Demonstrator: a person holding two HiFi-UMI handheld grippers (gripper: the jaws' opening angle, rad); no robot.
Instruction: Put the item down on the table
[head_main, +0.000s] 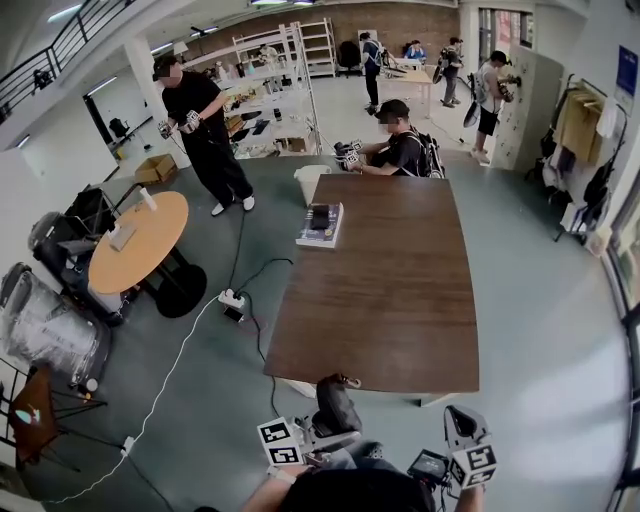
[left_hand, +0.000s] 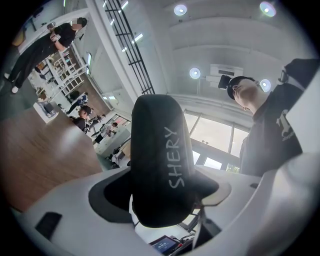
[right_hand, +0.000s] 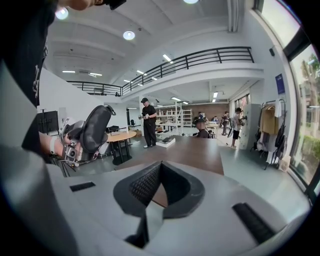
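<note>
Black soft oval item with white letters (left_hand: 160, 160) is pinched tight between the jaws of the left gripper (head_main: 318, 432). It is held up in the air by the near edge of the long brown wooden table (head_main: 400, 280), not lying on it. The right gripper (right_hand: 160, 166) has its jaws pressed together, with nothing between them.

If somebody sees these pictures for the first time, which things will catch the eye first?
First comes the black item with the white lettering SHERY, clamped in the left gripper and held up by the near edge of the long brown table. Next is the table itself, mostly bare, with a flat box near its far left corner. The right gripper is shut on nothing.
</note>
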